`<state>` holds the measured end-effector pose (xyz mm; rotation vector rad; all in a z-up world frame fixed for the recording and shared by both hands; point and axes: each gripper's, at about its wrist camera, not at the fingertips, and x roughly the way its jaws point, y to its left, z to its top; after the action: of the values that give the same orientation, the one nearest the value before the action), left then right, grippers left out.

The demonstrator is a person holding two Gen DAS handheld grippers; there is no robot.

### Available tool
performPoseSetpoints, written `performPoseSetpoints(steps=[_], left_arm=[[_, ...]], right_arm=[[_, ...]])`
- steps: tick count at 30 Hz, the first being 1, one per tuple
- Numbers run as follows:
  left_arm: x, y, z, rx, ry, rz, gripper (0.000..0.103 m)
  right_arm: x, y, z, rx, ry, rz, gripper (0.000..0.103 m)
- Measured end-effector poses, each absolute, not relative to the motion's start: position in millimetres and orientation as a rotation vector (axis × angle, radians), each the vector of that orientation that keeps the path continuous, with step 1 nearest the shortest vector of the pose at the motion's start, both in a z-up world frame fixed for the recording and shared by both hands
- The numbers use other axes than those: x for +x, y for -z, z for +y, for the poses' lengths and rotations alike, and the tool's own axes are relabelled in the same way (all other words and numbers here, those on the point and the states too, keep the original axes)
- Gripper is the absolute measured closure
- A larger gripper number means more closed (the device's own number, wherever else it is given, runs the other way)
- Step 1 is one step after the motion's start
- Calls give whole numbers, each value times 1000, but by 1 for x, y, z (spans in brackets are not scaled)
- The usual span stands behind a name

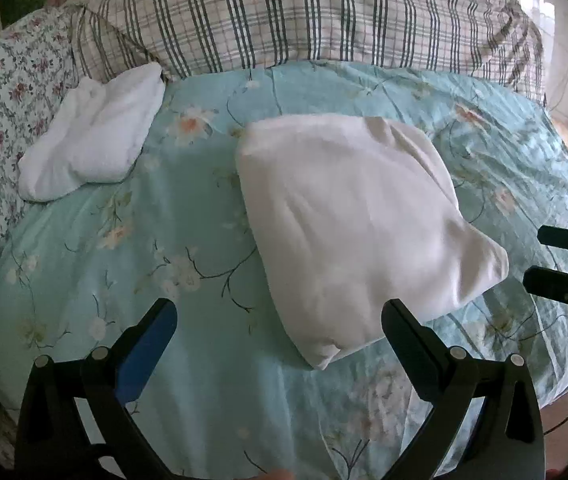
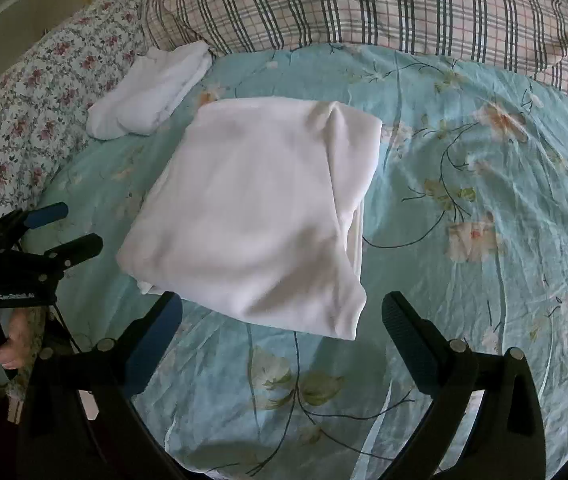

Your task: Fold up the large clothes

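Note:
A white garment [image 1: 355,216] lies folded into a thick rectangle on the light blue floral bedspread [image 1: 172,216]; it also shows in the right wrist view [image 2: 252,208]. My left gripper [image 1: 280,316] is open and empty, held just in front of the garment's near corner. My right gripper [image 2: 282,312] is open and empty, held just short of the garment's near edge. The right gripper shows at the right edge of the left wrist view [image 1: 555,260]. The left gripper shows at the left of the right wrist view [image 2: 68,228].
A second, smaller folded white garment [image 1: 92,136] lies at the far left of the bedspread, also seen in the right wrist view [image 2: 152,92]. A plaid quilt [image 1: 303,16] is piled along the back. A flowered sheet [image 1: 0,92] covers the left side.

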<state>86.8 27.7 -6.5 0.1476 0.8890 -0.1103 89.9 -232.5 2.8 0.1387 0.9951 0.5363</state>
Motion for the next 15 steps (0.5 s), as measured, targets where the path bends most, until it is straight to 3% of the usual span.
performPoseSetpoints(steps=[15], left_arm=[[79, 1, 22, 164, 99, 872, 1]], right_arm=[[81, -11, -229, 127, -548, 993, 3]])
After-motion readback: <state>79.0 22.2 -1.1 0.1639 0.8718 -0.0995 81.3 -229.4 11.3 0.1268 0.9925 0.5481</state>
